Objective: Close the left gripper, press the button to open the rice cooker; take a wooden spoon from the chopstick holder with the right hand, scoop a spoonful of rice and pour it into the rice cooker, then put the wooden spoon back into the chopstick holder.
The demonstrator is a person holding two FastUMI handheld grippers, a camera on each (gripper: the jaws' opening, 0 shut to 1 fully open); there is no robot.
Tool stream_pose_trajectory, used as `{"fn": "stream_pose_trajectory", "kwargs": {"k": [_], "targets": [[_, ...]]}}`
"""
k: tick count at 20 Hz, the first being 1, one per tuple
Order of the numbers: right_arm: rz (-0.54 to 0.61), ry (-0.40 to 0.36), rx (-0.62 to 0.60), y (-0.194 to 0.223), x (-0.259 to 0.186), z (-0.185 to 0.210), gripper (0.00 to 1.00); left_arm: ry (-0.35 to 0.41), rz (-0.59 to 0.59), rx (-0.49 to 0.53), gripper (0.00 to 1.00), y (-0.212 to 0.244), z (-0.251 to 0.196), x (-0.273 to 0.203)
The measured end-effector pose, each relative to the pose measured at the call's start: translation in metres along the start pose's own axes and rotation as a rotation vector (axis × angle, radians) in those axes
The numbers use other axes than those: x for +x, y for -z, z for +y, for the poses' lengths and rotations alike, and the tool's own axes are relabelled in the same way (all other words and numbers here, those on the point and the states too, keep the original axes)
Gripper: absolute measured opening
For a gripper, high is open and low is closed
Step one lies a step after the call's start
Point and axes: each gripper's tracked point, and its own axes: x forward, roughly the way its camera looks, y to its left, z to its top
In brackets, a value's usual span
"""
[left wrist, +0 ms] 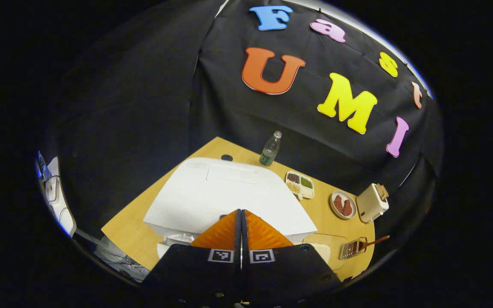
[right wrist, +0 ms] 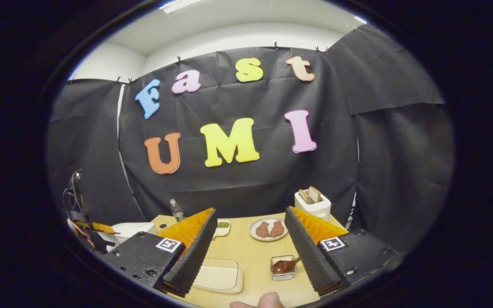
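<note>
**Left gripper view: fingers shut, hanging over the cooker lid**

Left gripper view is showing the left gripper (left wrist: 241,222) with its fingers pressed together, nothing between them, tips hovering above the near edge of the white rice cooker (left wrist: 225,196). The lid is looking shut. The cooker is lying directly ahead of and below the tips, so the press looks like a short downward push; the left hand is plainly the nearer one. The button itself is hidden behind the fingers, so contact cannot be judged.

To the right along the table (left wrist: 131,235), the chopstick holder (left wrist: 351,248) is sitting at the near edge with the wooden spoon (left wrist: 372,243) in it, handle pointing right.

Right gripper view is showing the right gripper (right wrist: 250,239) with fingers spread wide, empty. The holder (right wrist: 283,267) is lying between and just below the tips, spoon bowl (right wrist: 281,266) showing; the handle is cut off by the right finger. The shallow tray (right wrist: 218,276) beside it is holding something pale, possibly the rice.
</note>
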Motion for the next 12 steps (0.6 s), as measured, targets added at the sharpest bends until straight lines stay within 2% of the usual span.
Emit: {"fn": "stream_pose_trajectory", "kwargs": {"k": [4,5,6,8,9,10,11,12], "targets": [[-0.037,-0.001,-0.022,-0.017,-0.004,0.000,1.00,0.001,-0.177,0.060,0.01,-0.054,-0.017,-0.017],[-0.042,-0.002,-0.029,-0.019,-0.005,-0.001,0.96,0.009,-0.209,0.080,0.05,-0.063,-0.023,-0.025],[-0.046,-0.002,-0.036,-0.020,-0.007,-0.001,1.00,0.007,-0.239,0.096,0.07,-0.071,-0.027,-0.031],[-0.044,-0.003,-0.039,-0.019,-0.011,-0.003,1.00,0.017,-0.301,0.123,0.07,-0.087,-0.040,-0.045],[-0.038,-0.006,-0.040,-0.017,-0.013,-0.004,0.96,0.025,-0.328,0.132,0.07,-0.091,-0.046,-0.051],[-0.033,-0.009,-0.039,-0.015,-0.015,-0.004,0.96,0.038,-0.350,0.139,0.07,-0.093,-0.054,-0.059],[-0.029,-0.008,-0.042,-0.014,-0.018,-0.007,0.96,0.054,-0.366,0.145,0.08,-0.095,-0.061,-0.068],[-0.025,-0.008,-0.045,-0.012,-0.020,-0.009,1.00,0.062,-0.375,0.150,0.16,-0.093,-0.064,-0.074]]}}
